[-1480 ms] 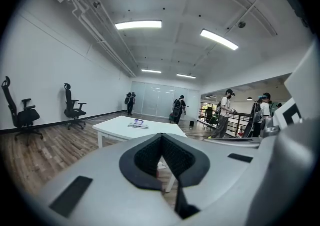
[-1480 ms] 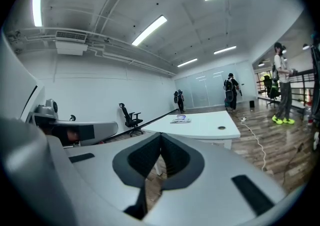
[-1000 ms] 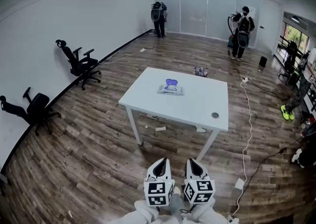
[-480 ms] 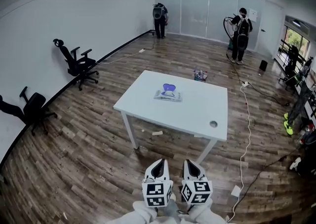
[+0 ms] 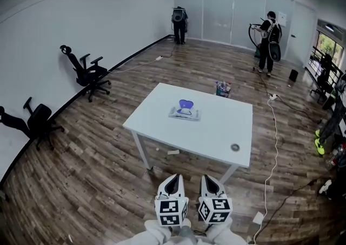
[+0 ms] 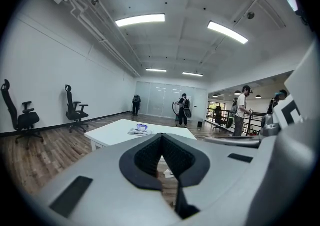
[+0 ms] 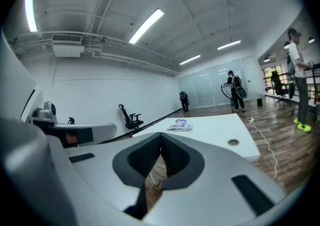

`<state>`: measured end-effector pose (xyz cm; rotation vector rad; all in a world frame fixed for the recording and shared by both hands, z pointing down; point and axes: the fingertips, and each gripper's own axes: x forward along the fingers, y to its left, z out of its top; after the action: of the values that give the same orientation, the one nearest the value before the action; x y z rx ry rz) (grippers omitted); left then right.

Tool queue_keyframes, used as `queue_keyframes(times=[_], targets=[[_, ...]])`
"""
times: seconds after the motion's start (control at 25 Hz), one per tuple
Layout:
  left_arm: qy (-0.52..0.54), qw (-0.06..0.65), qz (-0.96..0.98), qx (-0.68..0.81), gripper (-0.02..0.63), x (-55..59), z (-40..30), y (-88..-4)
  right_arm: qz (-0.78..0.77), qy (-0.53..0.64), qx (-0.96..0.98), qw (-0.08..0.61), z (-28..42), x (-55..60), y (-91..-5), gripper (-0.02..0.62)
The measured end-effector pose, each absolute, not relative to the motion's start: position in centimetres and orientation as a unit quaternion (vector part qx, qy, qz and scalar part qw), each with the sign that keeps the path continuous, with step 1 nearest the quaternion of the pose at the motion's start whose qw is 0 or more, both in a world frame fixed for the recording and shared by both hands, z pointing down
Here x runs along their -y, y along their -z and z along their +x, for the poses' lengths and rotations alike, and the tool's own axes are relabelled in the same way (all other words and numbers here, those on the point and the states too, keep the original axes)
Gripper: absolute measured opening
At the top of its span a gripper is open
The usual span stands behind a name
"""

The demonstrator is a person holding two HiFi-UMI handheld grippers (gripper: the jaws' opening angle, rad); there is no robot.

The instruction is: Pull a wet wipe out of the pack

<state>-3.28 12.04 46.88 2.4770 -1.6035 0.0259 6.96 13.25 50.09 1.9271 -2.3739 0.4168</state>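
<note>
Wood-floored room, white table [image 5: 216, 137] coming up closer in the head view — the walk-in was on.
Against a second back, the table sat larger and lower in the head view, so the person had been closing on it with both grippers carried out front, side by side. The left gripper [image 5: 173, 177] had its jaws pressed together with nothing between them, and the right gripper [image 5: 208, 178] matched it — closed and empty. The wet wipe pack [image 5: 184, 112] lay flat on the far-left part of the tabletop, a bluish-purple flap showing on top, well apart from both grippers and untouched. No part of the pull had begun; by my read the approach was the step in hand, and the jaws would have to open once the pack came within reach.
</note>
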Motion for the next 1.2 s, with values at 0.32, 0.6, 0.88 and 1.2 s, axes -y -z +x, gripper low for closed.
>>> queue_keyframes(times=[0.32, 0.6, 0.88, 1.2], targets=[[-0.02, 0.091, 0.836, 0.54, 0.0, -8.7, -1.3, -46.7, 0.623, -0.141, 0.769, 0.022, 8.8, -9.8, -49.9, 0.009], [-0.02, 0.088, 0.833, 0.546, 0.0, -6.5, -0.3, -46.8, 0.615, -0.144, 0.775, 0.022, 9.5, -7.3, -50.0, 0.009], [-0.019, 0.101, 0.828, 0.551, 0.0, -4.1, 0.4, -47.4, 0.61, -0.128, 0.781, 0.039, 9.9, -5.1, -50.2, 0.009], [-0.028, 0.11, 0.825, 0.554, 0.0, -2.3, 0.8, -48.4, 0.609, -0.14, 0.779, 0.043, 10.8, -3.0, -51.2, 0.009]])
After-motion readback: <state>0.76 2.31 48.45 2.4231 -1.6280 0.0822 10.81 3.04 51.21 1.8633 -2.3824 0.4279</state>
